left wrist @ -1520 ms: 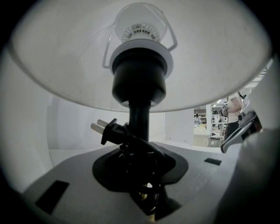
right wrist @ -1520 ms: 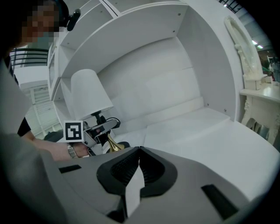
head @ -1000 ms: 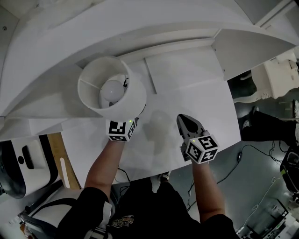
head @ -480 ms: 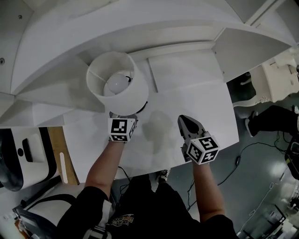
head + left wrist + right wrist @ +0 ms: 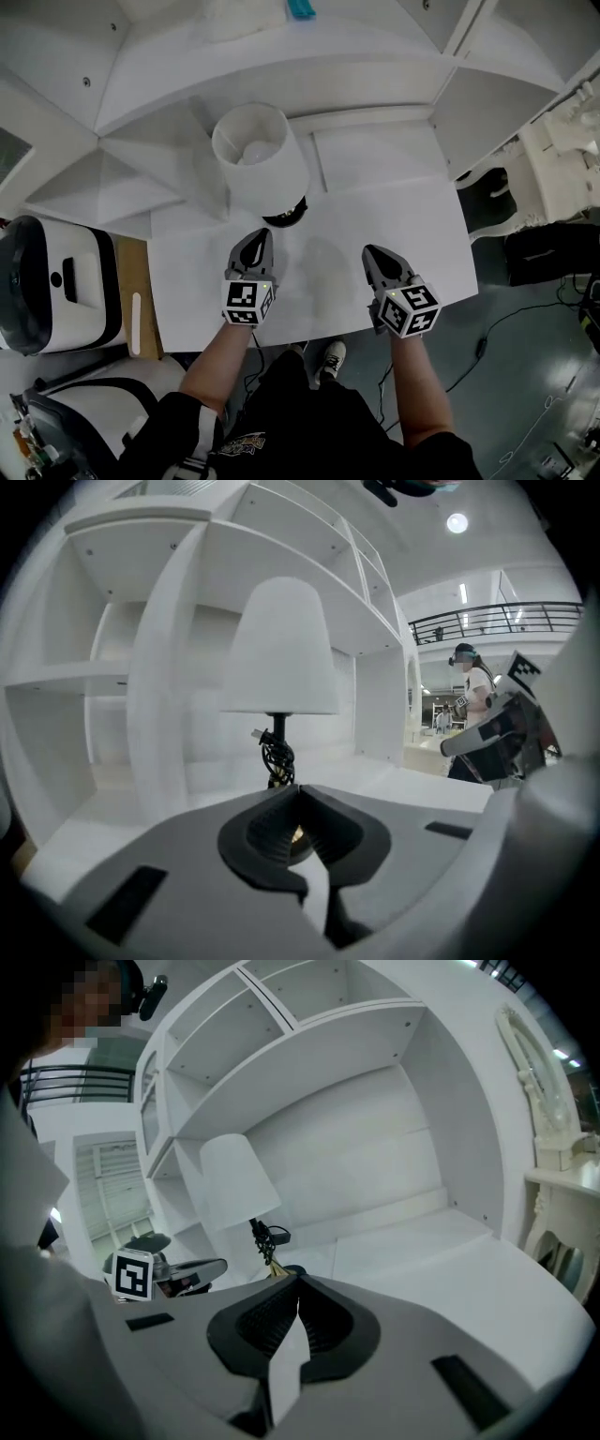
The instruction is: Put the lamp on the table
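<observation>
A lamp with a white shade (image 5: 258, 164) and a dark base (image 5: 284, 211) stands upright on the white table (image 5: 384, 211), near the back. Its black cord is bundled round the stem (image 5: 278, 757). My left gripper (image 5: 258, 237) is a short way in front of the base, apart from it. Its jaws have just closed, tips together with nothing between them (image 5: 298, 789). My right gripper (image 5: 375, 253) hovers over the table to the right, also shut and holding nothing (image 5: 298, 1281). The lamp (image 5: 239, 1180) stands ahead and to its left.
White curved shelving (image 5: 169, 112) wraps around the back of the table. A white and black appliance (image 5: 56, 286) stands at the left, and white furniture (image 5: 562, 141) at the right. A teal object (image 5: 300, 7) lies on the top shelf. Cables run over the grey floor (image 5: 525, 375).
My left gripper has let go of the lamp, drawn back toward me and shut. The lamp stays standing on the table. The right gripper has shifted only slightly.
</observation>
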Action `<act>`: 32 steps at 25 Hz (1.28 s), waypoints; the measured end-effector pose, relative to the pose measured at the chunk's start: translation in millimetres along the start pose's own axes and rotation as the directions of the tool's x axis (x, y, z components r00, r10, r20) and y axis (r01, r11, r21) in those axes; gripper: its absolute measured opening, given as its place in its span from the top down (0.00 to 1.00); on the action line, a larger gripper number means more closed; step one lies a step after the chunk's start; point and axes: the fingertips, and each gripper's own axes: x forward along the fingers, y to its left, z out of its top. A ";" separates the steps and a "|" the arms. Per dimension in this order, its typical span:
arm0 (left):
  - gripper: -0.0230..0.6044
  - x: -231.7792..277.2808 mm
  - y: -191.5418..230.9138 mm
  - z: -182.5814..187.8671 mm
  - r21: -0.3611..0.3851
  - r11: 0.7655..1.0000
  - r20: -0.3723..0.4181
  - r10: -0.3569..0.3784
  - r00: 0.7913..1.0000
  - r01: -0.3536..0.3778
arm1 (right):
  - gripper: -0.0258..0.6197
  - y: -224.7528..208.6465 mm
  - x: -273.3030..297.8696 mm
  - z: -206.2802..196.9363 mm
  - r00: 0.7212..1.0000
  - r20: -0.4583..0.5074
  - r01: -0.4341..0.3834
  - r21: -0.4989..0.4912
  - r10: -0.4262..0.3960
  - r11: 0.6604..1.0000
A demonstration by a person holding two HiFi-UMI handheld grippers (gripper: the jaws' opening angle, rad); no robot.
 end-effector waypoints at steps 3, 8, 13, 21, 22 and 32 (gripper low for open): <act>0.95 -22.5 -19.0 5.6 -0.030 0.999 -0.015 -0.018 1.000 0.017 | 0.92 9.9 -15.6 -0.9 1.000 0.012 -0.021 -0.011 0.022 1.000; 0.95 -67.9 -66.8 9.0 -0.107 0.992 -0.022 -0.074 0.997 0.071 | 0.92 26.4 -51.6 -2.2 0.998 0.036 -0.052 -0.023 0.053 0.998; 0.95 -113.6 -106.8 8.7 -0.123 0.991 -0.043 -0.065 0.997 0.059 | 0.92 41.5 -88.7 -3.9 0.994 0.054 -0.087 -0.059 0.090 0.994; 0.95 -174.1 -135.2 3.1 -0.119 0.993 -0.058 -0.016 0.998 0.009 | 0.92 60.6 -126.4 -24.2 0.990 0.039 -0.132 -0.085 0.136 0.988; 0.95 -179.1 -137.0 0.9 -0.120 0.993 -0.065 -0.012 0.998 0.004 | 0.92 62.8 -128.5 -27.6 0.990 0.035 -0.135 -0.080 0.138 0.988; 0.95 -213.0 -130.3 0.2 -0.107 0.994 -0.059 -0.014 0.998 0.008 | 0.92 90.3 -136.0 -40.3 0.989 0.028 -0.144 -0.057 0.146 0.988</act>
